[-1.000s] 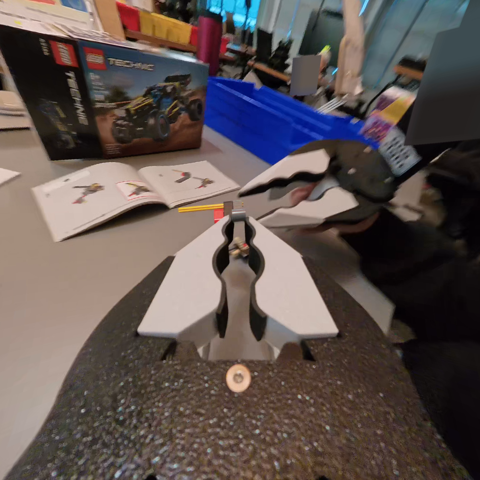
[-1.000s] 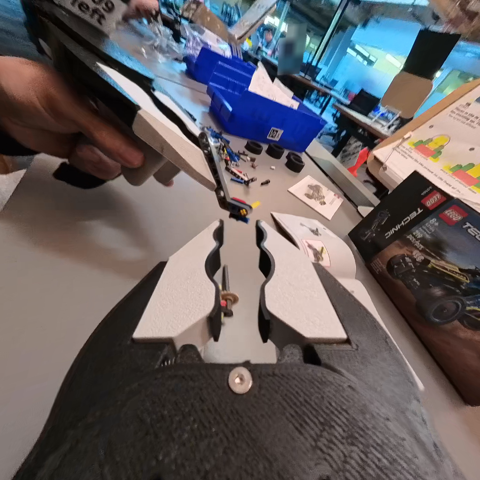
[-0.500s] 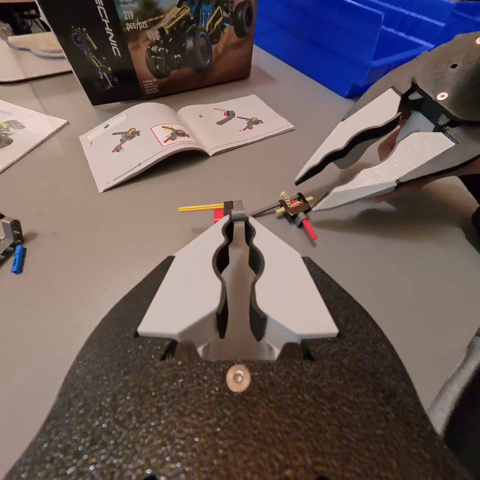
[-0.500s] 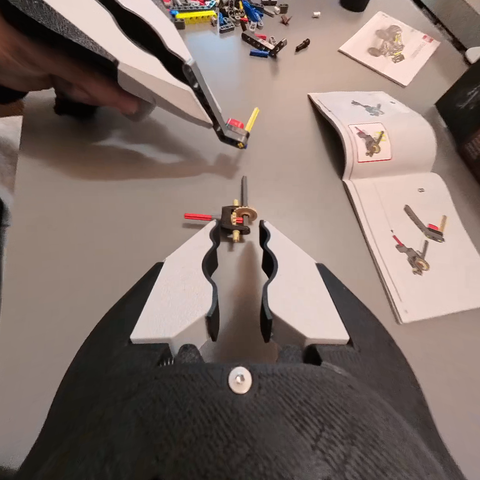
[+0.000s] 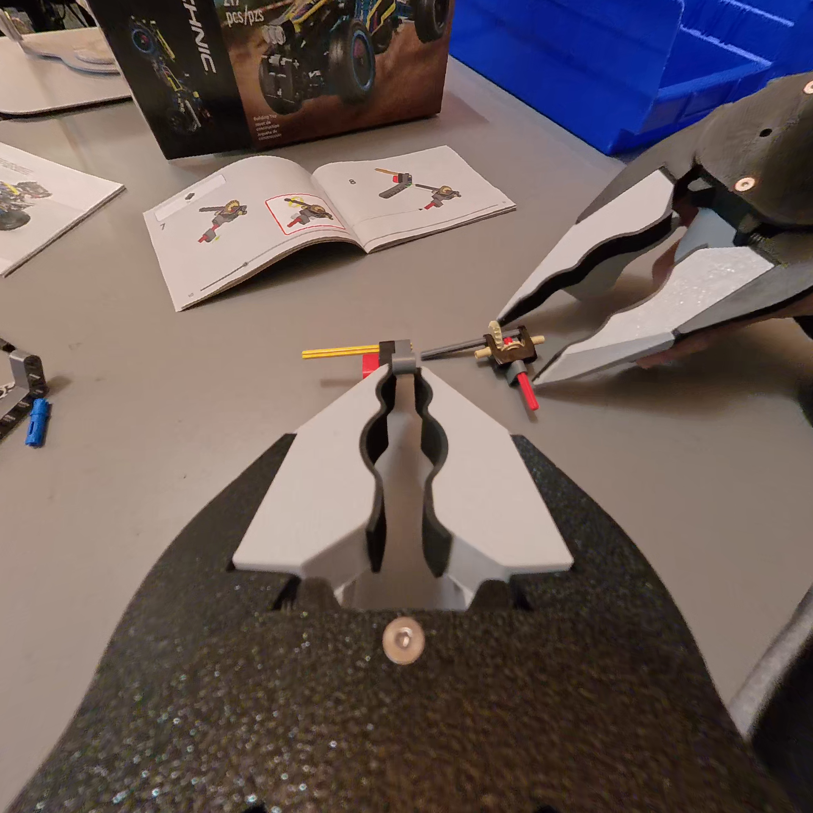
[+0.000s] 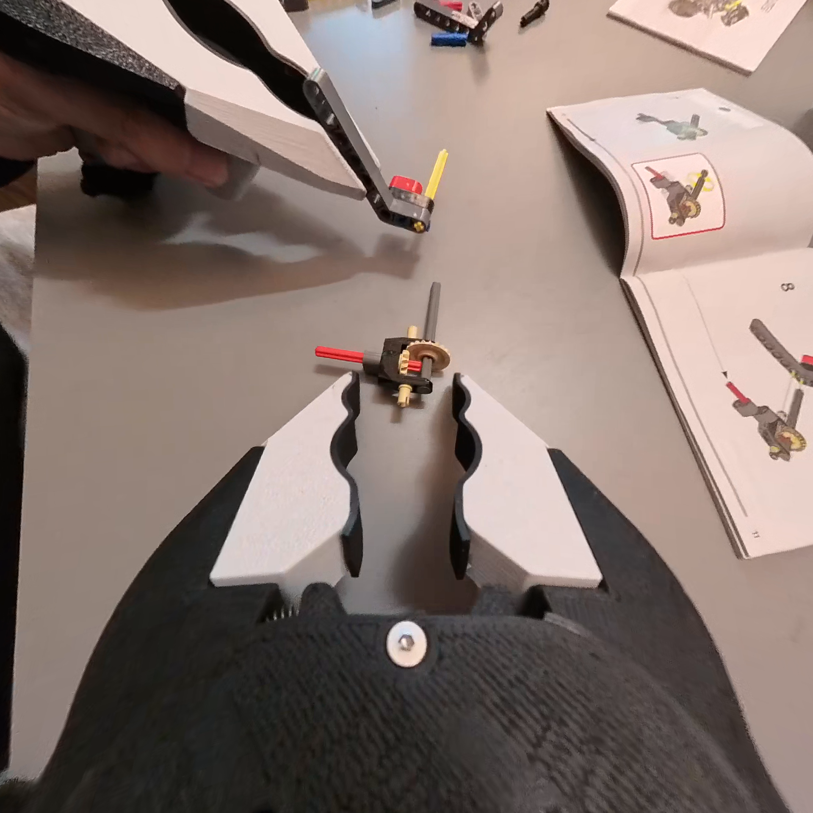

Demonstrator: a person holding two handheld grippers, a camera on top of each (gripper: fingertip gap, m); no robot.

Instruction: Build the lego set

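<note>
The gear assembly point(image 6: 402, 363) you held a second ago now lies on the table point(image 6: 176, 418), just past your right gripper point(image 6: 404, 379), whose jaws stand apart around its near end, seemingly without touching.

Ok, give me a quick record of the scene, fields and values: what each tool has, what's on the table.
left tool: shut on grey beam carrying a red piece and yellow rod, held above the table
right tool: open, tips either side of the gear piece
gear piece: lying on the grey table, ungripped, with red rod and dark rod
booklet: open, flat
box: standing behind the booklet
</note>
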